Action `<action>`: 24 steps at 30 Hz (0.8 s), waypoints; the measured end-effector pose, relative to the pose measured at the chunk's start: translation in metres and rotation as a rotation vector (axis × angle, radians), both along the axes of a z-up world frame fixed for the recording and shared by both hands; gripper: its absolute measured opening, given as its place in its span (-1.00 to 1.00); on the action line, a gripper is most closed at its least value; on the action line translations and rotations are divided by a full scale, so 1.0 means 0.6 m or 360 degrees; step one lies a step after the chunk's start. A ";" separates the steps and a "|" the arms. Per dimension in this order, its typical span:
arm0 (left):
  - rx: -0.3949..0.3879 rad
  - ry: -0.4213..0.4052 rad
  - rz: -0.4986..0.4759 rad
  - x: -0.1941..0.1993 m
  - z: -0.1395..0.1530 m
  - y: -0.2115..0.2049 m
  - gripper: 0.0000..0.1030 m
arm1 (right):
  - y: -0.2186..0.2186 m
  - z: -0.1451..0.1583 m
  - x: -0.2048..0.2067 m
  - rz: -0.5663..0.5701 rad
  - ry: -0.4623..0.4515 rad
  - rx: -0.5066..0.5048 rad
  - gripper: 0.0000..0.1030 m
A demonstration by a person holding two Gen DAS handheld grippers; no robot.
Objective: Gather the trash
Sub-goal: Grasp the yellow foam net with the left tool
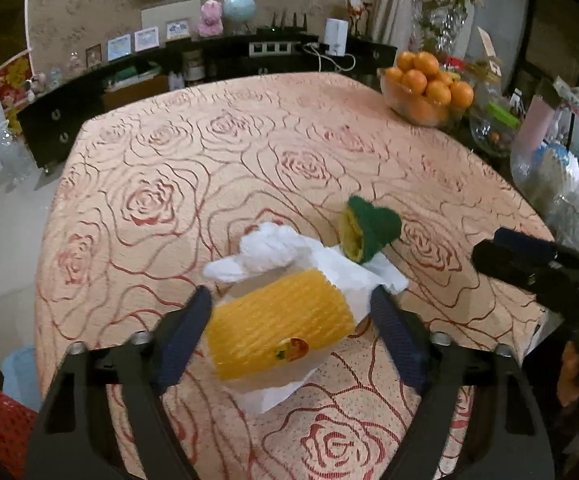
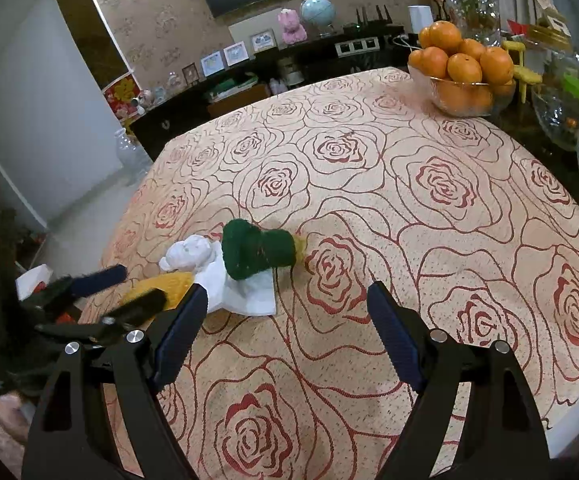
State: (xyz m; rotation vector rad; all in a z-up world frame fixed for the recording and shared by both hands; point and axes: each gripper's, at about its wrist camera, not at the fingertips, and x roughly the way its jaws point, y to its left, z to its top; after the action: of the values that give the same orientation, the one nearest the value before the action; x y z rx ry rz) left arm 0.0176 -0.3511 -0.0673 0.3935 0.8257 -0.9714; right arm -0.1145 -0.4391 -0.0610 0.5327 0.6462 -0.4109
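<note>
your left gripper [image 1: 289, 304] straddled the yellow foam fruit net [image 1: 279, 326], jaws spread, pads apparently clear of it. your right gripper [image 2: 287, 308] hung open over the rose-patterned tablecloth [image 2: 429, 200].

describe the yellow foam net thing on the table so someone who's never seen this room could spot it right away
On the rose-patterned tablecloth, find the small heap near its front edge. The yellow foam fruit net lies on crumpled white tissue, beside a green scouring pad. Only it is yellow, ribbed mesh, with a round sticker.

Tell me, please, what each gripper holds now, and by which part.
Nothing is held. The left gripper straddles the yellow foam fruit net, its fingers not yet touching it. The right gripper is open over bare tablecloth.
</note>
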 end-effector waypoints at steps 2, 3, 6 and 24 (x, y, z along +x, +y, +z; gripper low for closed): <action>0.0037 0.0033 0.0000 0.002 -0.013 -0.001 -0.21 | -0.001 0.000 -0.002 -0.0001 -0.0005 0.0007 0.54; 0.0043 0.0039 0.0009 0.003 -0.019 0.001 -0.28 | -0.002 0.000 -0.002 0.0000 -0.0006 0.0011 0.54; 0.0029 0.0041 0.0032 0.002 -0.025 0.019 -0.59 | -0.003 -0.001 -0.002 0.0006 -0.0007 0.0026 0.54; -0.0076 -0.0124 0.0124 -0.005 0.027 0.069 0.07 | 0.005 -0.004 0.001 0.0021 0.0011 0.0033 0.54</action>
State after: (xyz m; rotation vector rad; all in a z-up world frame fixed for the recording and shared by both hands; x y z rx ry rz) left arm 0.0144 -0.3098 -0.0508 0.3532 0.7406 -0.8967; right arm -0.1138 -0.4358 -0.0636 0.5468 0.6610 -0.3942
